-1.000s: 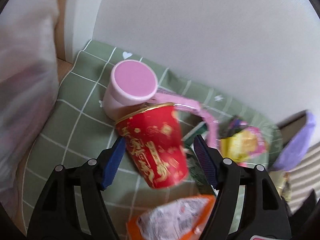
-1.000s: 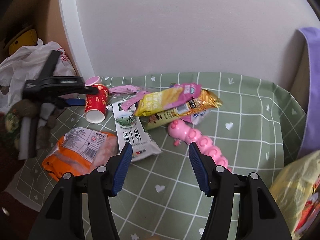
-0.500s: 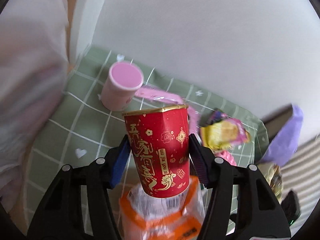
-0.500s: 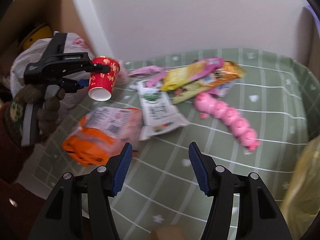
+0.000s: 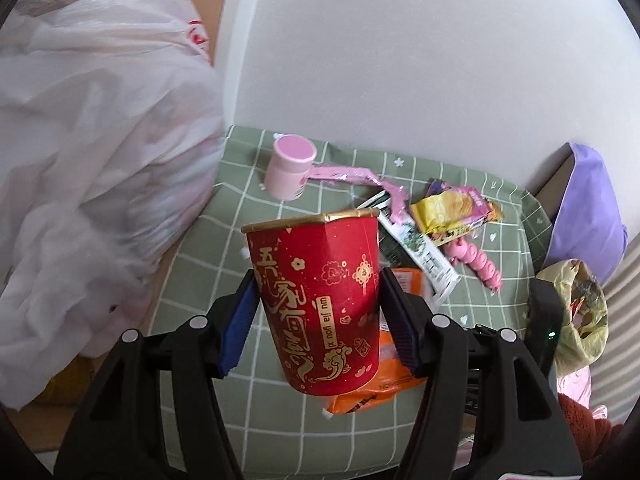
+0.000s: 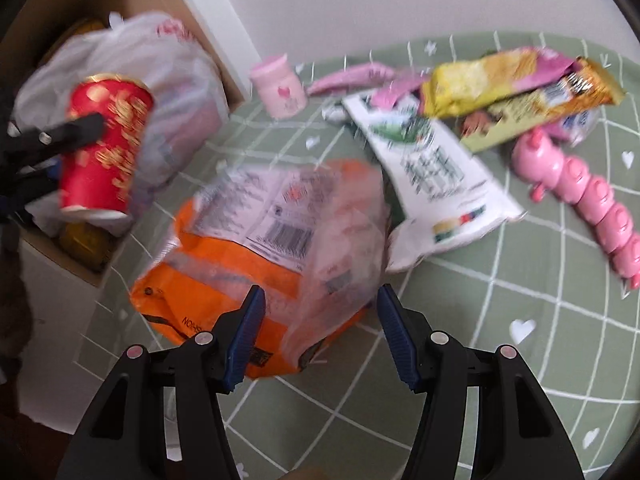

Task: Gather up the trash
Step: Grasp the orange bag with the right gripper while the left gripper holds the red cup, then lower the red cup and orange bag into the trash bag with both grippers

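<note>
My left gripper is shut on a red paper cup with gold print, held up in the air above the table's left part. In the right wrist view the cup hangs beside the white plastic bag in a cardboard box. My right gripper is open, its jaws either side of the near edge of an orange snack bag on the green checked cloth. A white milk pouch, yellow and gold wrappers and a pink wrapper lie beyond.
A pink lidded jar stands at the cloth's far left corner. A pink caterpillar toy lies at the right. A white wall stands behind. A yellow bag and a purple cushion sit at the right.
My left gripper closed on the red cup, lifted it off the table and carried it left toward the white bag. My right gripper moved left and down to the orange snack bag.
</note>
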Action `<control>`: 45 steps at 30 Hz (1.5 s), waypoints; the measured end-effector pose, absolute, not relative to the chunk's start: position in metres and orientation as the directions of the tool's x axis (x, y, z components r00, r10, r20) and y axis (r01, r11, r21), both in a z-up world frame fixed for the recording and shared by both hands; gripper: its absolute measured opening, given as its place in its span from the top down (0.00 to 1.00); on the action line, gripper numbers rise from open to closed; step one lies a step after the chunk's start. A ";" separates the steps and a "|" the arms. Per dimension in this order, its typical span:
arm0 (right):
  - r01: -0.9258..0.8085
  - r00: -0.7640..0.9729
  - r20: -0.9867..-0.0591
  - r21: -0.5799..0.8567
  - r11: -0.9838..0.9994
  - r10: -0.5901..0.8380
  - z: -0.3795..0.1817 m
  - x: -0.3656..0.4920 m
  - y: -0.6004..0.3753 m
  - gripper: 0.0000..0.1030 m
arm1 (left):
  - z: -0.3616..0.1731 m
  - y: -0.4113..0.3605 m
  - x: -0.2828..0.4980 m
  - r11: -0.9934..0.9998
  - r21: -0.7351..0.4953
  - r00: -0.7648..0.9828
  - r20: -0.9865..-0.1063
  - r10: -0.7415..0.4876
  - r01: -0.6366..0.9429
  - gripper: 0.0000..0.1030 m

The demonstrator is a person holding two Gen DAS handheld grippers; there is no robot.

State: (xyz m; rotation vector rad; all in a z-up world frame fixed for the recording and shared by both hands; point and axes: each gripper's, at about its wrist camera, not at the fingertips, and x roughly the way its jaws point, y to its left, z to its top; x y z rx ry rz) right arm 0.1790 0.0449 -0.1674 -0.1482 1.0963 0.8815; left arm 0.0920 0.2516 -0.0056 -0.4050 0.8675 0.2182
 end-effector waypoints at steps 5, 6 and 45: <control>-0.702 0.129 -0.809 0.334 0.629 0.574 -0.167 0.167 0.046 0.81 | -0.009 0.250 0.089 0.900 -0.277 0.631 -0.776 -0.002 -0.337 0.45; -0.694 0.134 -0.802 0.343 0.633 0.582 -0.165 0.166 0.043 0.82 | -0.008 0.248 0.090 0.903 -0.279 0.635 -0.773 -0.008 -0.328 0.45; 0.154 0.905 -0.388 -0.079 0.985 -0.172 0.102 0.106 -0.344 0.87 | 0.105 -0.041 0.232 0.745 -0.332 0.574 -0.483 -0.661 0.579 0.45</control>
